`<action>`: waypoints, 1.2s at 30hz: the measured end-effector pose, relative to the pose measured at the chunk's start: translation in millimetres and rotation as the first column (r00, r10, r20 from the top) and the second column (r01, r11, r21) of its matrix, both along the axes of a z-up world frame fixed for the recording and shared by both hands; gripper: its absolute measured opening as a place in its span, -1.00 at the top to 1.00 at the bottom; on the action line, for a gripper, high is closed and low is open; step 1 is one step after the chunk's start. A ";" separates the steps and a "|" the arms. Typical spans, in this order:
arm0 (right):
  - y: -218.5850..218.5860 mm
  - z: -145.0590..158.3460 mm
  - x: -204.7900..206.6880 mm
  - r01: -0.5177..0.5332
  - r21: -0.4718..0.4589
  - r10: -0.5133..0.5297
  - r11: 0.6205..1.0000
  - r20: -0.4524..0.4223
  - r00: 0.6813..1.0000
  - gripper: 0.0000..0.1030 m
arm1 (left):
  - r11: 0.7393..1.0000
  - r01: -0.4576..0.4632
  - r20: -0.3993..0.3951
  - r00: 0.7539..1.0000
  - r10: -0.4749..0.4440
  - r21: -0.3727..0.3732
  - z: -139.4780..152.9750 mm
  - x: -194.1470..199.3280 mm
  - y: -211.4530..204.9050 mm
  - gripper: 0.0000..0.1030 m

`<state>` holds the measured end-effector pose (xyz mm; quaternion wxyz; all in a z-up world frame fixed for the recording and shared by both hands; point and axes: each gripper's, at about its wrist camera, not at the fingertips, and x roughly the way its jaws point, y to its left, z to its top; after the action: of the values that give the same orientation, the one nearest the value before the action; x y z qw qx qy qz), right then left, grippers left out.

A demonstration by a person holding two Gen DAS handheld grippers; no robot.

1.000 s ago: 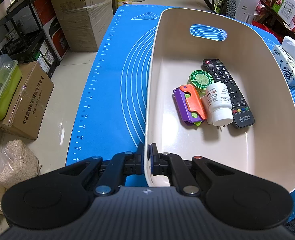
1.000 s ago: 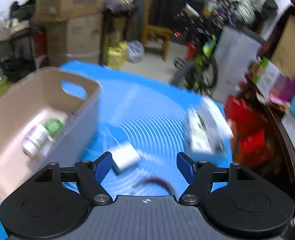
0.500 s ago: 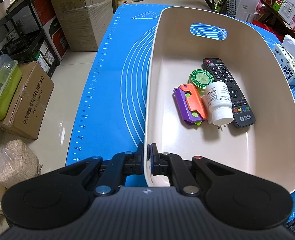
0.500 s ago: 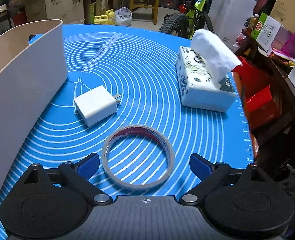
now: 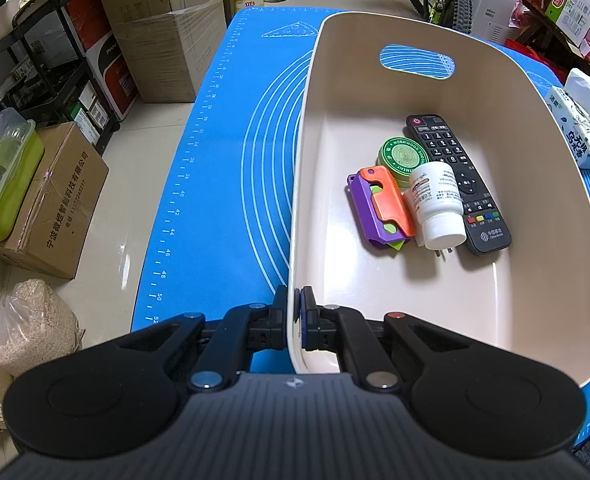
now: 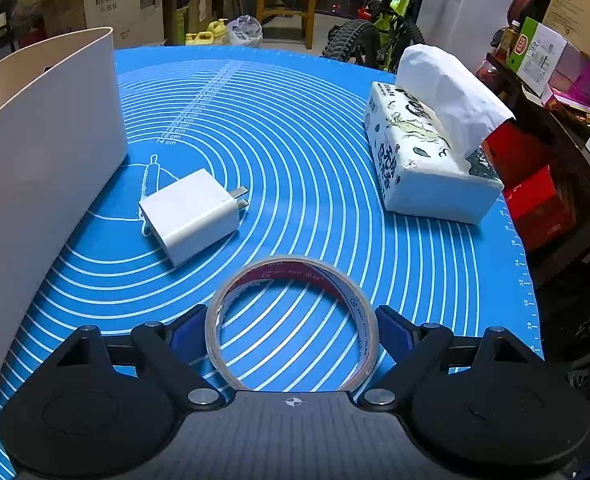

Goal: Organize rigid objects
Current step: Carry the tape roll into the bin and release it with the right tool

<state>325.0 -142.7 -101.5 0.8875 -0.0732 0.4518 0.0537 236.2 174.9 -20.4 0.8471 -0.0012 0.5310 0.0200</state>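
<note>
The tape roll (image 6: 291, 320) is lying flat on the table, well right of the bin (image 5: 495, 92). Light, stiff and thin-walled, it is best pinched across its outer rim. The right tool (image 6: 293, 330) has just been closing, its jaws straddling the ring without pressing; the left tool (image 5: 293, 316) is gripping the bin's rim.

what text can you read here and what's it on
"WORMWOOD": green tin
"14 cm", "16 cm": blue mat
"China Mobile": remote, though small
"imaxss": cardboard box
White bottle label: too small to read
Tape roll print: blurred
Tissue pack: Chinese characters, not legible
</note>
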 end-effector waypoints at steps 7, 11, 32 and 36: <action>1.6 20.7 -15.6 0.016 -0.012 -0.014 1.000 0.102 0.995 -0.70 | 1.000 0.000 0.000 1.000 0.000 0.000 0.0 0.1 0.0 0.86; 9.9 51.9 -22.6 0.007 -0.008 -0.006 1.000 0.203 0.979 -0.69 | 1.000 0.000 0.000 1.000 0.000 0.000 0.0 0.1 -0.1 0.86; 187.6 139.2 -2.3 -0.466 -0.022 0.459 0.884 0.223 0.860 -0.70 | 1.000 0.000 -0.001 1.000 0.000 -0.002 -1.4 -0.2 1.1 0.86; 215.1 122.3 3.5 -0.509 -0.043 0.510 0.859 0.128 0.850 -0.69 | 1.000 -0.001 -0.001 1.000 0.001 -0.003 -1.4 -0.1 1.3 0.86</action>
<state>328.5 72.4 20.9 0.8697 -0.1969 0.3554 0.2804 236.1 176.1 -21.7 0.8469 -0.0025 0.5313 0.0196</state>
